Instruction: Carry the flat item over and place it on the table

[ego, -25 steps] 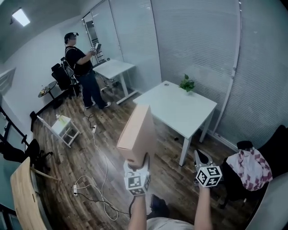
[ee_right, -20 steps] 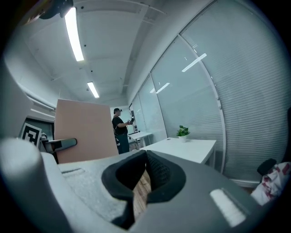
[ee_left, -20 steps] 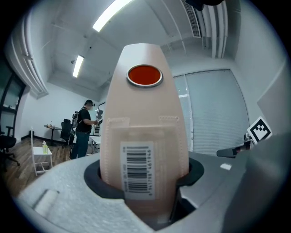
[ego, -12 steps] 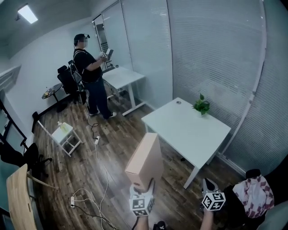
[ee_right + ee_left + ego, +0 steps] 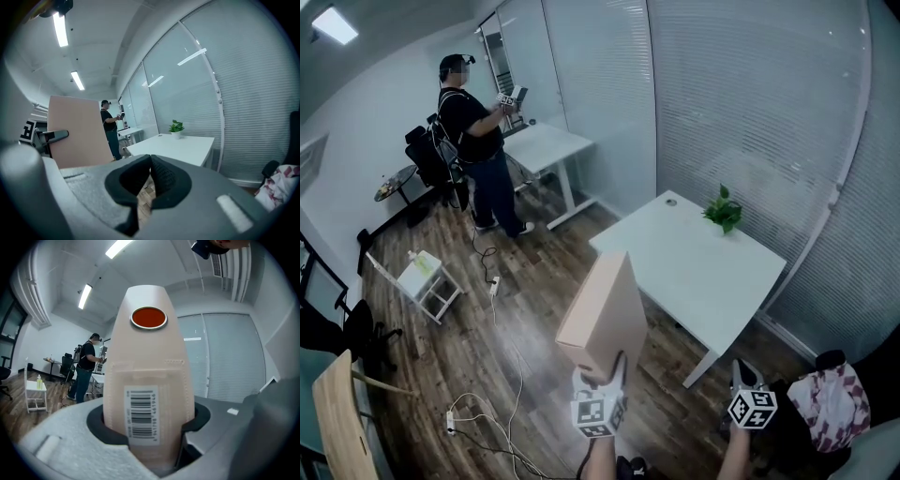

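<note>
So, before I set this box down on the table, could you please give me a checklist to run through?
1. Left gripper grips box: ok, jaws clamp its lower edge.
2. Right gripper free: ok, jaws together, nothing between.
3. Table has room: ok, only a plant by the far side.
4. Box above table: not ok, it is short of the near edge.
5. Box lying flat: not ok, it stands on edge.
6. Other person out of the way: ok, standing by the far desk.

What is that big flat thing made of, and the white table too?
The flat box looks like cardboard: matte tan, folded seams, a stuck-on barcode label. The table top looks like smooth white laminate or painted board; hard to tell which.
</note>
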{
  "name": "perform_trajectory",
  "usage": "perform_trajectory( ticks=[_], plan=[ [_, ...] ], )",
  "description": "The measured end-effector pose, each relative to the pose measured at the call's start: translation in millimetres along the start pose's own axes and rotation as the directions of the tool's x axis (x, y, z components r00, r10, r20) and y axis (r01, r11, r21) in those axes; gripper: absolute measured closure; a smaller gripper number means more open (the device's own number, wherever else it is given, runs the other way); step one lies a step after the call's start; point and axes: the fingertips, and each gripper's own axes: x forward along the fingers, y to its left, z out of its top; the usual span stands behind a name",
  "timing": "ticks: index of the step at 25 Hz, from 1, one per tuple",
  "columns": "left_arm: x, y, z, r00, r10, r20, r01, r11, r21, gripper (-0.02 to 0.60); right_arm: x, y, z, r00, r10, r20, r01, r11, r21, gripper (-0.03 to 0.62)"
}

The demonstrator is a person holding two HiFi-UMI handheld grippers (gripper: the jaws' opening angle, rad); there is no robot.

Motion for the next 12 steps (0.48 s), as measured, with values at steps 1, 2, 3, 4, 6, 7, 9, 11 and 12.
perform_trajectory(
  ticks=[1,2,3,4,6,7,9,11,12],
  plan=[
    [5.6,2.4,3.8,1.000,-0.002,0.001,0.002,1.000,0.006,0.291,4.0,1.6,3.0,1.000,-0.004,0.005,0.004,1.000,0.008,0.592],
    [10.7,5.1,7.5,1.000,-0.002,-0.001,0.002,1.000,0.014,0.291,7.7,3.6,7.5,1.000,-0.005,0.012,0.005,1.000,0.012,0.592],
    [15.7,7.5,11.0,1.000,-0.001,-0.003,0.001,1.000,0.020,0.291,11.0,5.4,12.9,1.000,-0.007,0.021,0.007,1.000,0.014,0.592],
    [20.6,9.2,14.1,1.000,-0.002,-0.004,0.002,1.000,0.023,0.292,13.6,6.3,18.3,0.999,-0.010,0.031,0.009,1.000,0.018,0.592],
    [27.0,9.2,17.6,1.000,-0.007,0.003,0.007,1.000,0.022,0.291,15.0,3.7,23.9,0.999,-0.027,0.042,0.025,0.999,0.033,0.592],
    [29.1,8.0,17.3,1.000,-0.013,0.008,0.013,1.000,0.020,0.291,14.9,0.2,23.6,0.998,-0.042,0.039,0.040,0.998,0.043,0.592],
    [36.1,5.3,16.1,1.000,-0.027,0.011,0.027,0.999,0.018,0.291,19.1,-7.0,22.4,0.997,-0.065,0.036,0.062,0.996,0.060,0.592],
    [43.5,3.0,15.3,0.999,-0.032,-0.001,0.032,0.999,0.015,0.292,24.8,-10.4,24.0,0.997,-0.071,0.040,0.068,0.995,0.070,0.592],
    [45.3,1.9,15.5,1.000,-0.030,-0.004,0.030,0.999,0.012,0.293,26.2,-11.3,24.3,0.996,-0.074,0.041,0.070,0.995,0.075,0.592]
  ],
)
